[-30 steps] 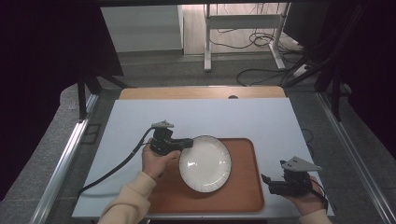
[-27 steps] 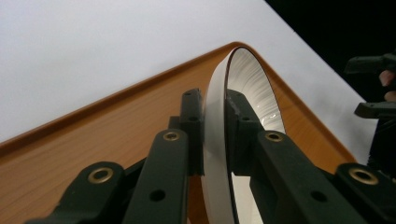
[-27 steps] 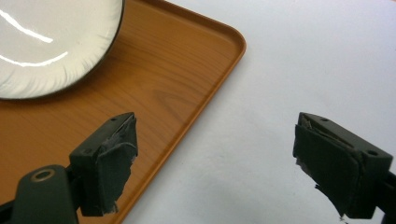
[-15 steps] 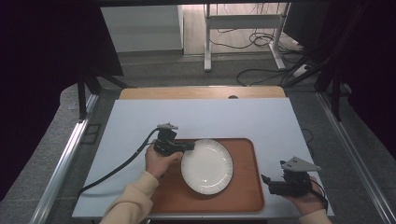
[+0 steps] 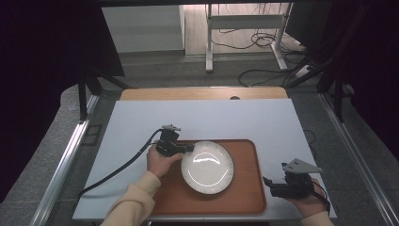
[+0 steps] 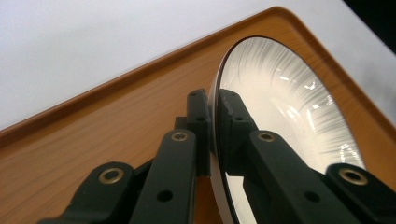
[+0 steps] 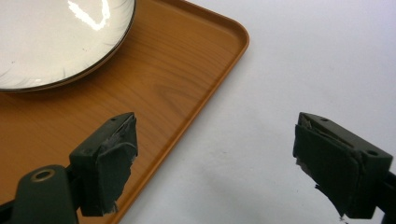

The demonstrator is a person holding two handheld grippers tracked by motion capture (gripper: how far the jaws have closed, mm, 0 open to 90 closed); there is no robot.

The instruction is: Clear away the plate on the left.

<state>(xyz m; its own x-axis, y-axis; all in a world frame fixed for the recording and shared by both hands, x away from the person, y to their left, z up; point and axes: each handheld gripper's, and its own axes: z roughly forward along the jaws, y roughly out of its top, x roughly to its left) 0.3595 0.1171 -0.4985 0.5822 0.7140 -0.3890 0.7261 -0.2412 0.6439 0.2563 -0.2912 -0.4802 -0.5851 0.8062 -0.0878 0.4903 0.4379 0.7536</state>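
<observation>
One white plate (image 5: 207, 167) on the wooden tray (image 5: 244, 197) is pinched at its rim by the left gripper (image 5: 187, 148), while the right gripper (image 5: 269, 184) is held with jaws spread wide.

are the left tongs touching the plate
Touching. In the left gripper view the left tongs are shut on the rim of the plate, one jaw on each face with no gap.

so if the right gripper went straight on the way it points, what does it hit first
Probably the tray: the open right gripper looks along the table toward the tray's right edge, with the plate beyond it. Depth is unclear, so it might pass above.
</observation>
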